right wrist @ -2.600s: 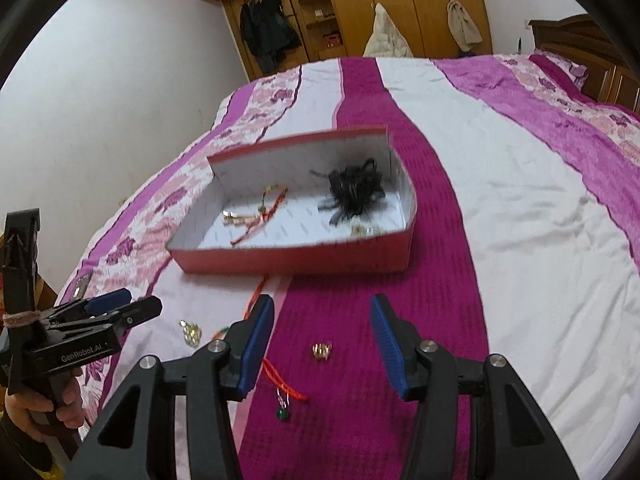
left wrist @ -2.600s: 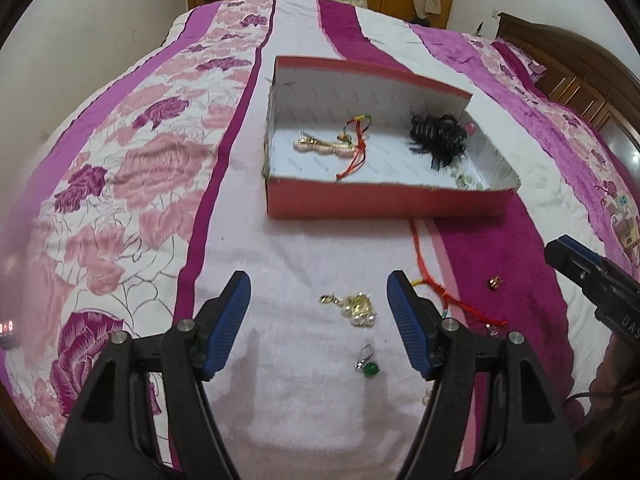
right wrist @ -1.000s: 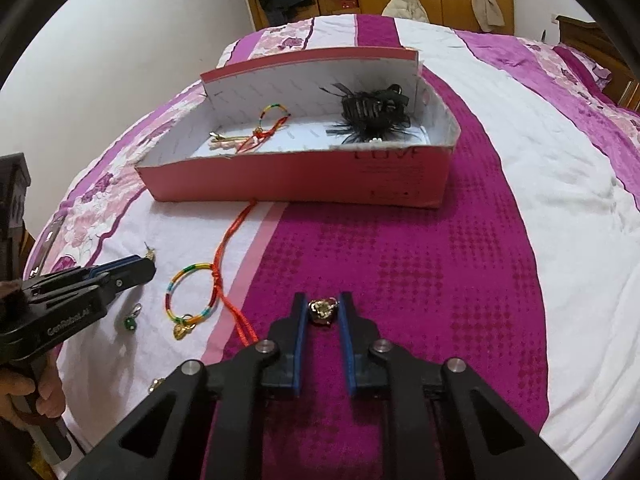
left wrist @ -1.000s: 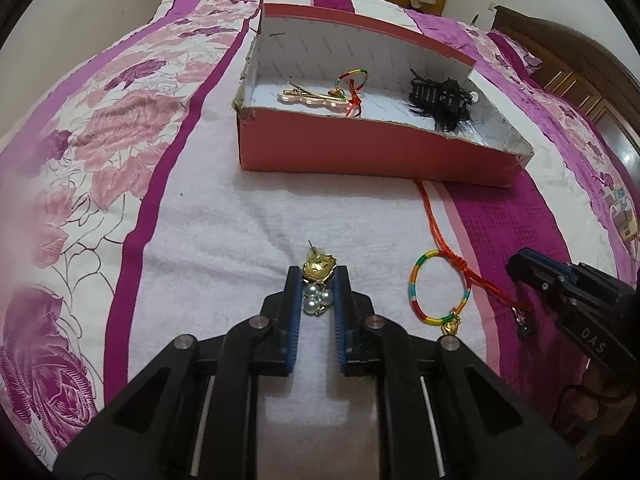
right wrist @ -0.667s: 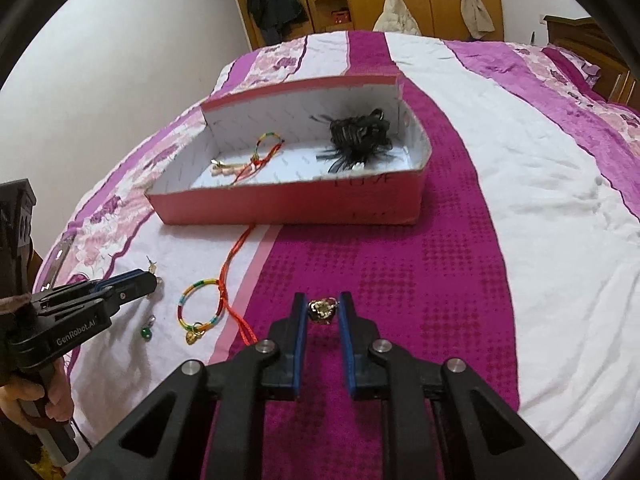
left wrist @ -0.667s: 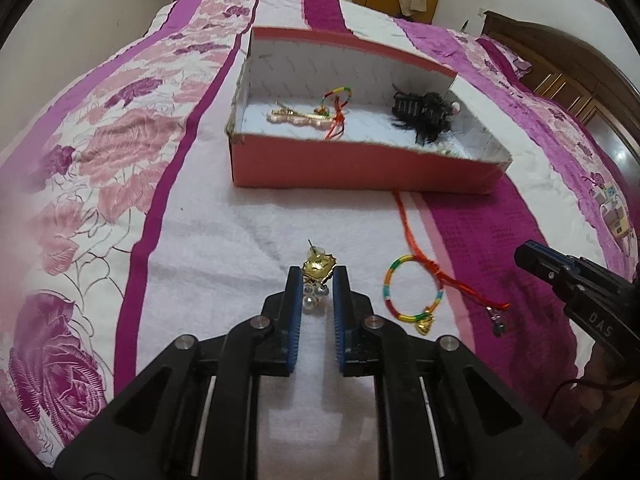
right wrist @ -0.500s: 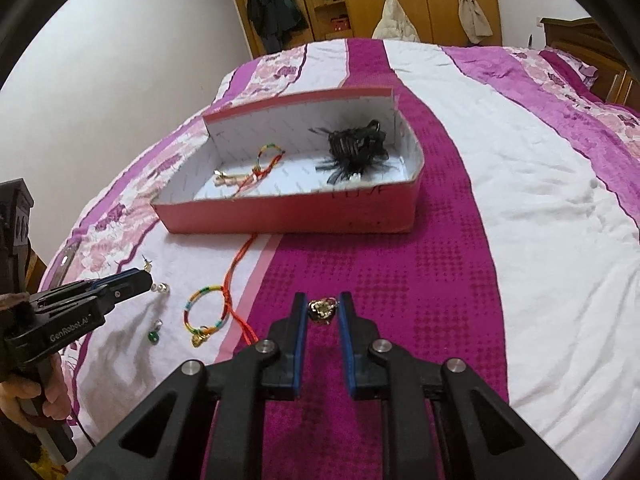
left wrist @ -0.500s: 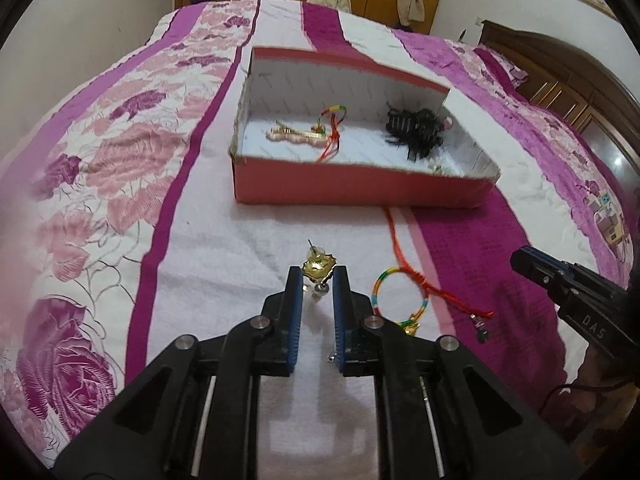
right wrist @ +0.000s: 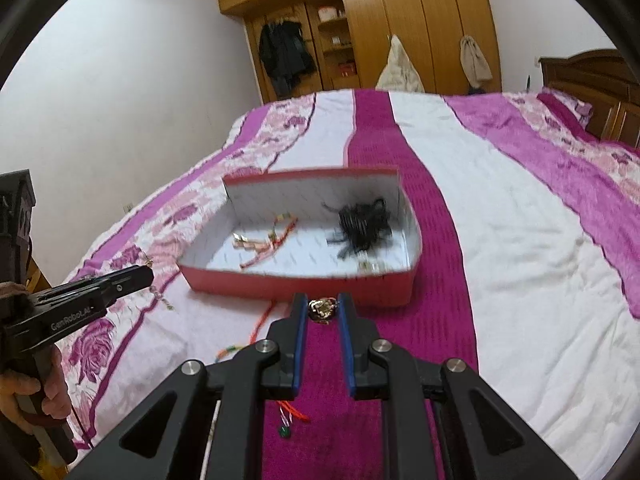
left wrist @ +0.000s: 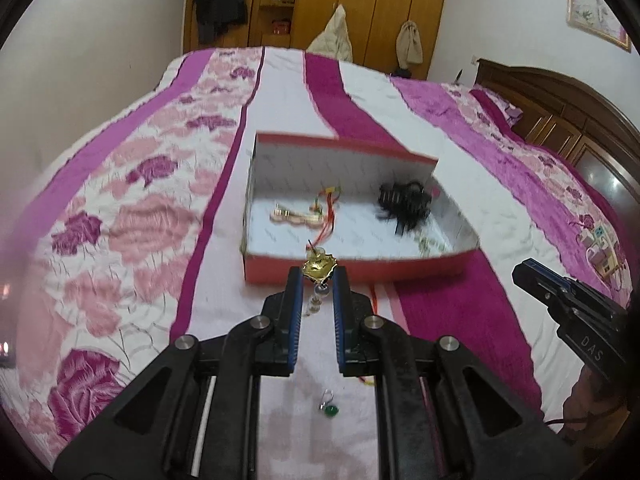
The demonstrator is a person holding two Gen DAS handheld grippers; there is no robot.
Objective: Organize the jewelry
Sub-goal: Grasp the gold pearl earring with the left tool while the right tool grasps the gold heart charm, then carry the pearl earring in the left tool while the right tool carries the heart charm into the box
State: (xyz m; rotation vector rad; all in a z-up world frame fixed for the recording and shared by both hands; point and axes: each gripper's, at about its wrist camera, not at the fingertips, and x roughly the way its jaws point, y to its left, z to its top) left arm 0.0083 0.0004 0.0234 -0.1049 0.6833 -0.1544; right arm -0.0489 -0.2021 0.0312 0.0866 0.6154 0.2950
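A red box with a white inside (left wrist: 360, 268) (right wrist: 304, 280) stands on the bed. It holds a gold hair clip (left wrist: 296, 216), a red cord bracelet (left wrist: 326, 210) and a black hair claw (left wrist: 404, 202) (right wrist: 360, 224). My left gripper (left wrist: 316, 280) is shut on a gold and pearl earring (left wrist: 318, 270), lifted above the bed in front of the box. My right gripper (right wrist: 323, 306) is shut on a small gold ring (right wrist: 323, 308), also lifted near the box's front. The left gripper shows in the right wrist view (right wrist: 132, 278), the right gripper in the left wrist view (left wrist: 532, 276).
A green-stone earring (left wrist: 329, 400) (right wrist: 284, 431) and a red cord with a rainbow bracelet (right wrist: 256, 332) lie on the bedspread below the grippers. A wooden headboard (left wrist: 560, 108) is at the right, wardrobes (right wrist: 360, 24) at the far end.
Both grippers closed on their pieces, lifted them off the bedspread and have risen and moved toward the box. The bracelet and green earring stayed on the bed.
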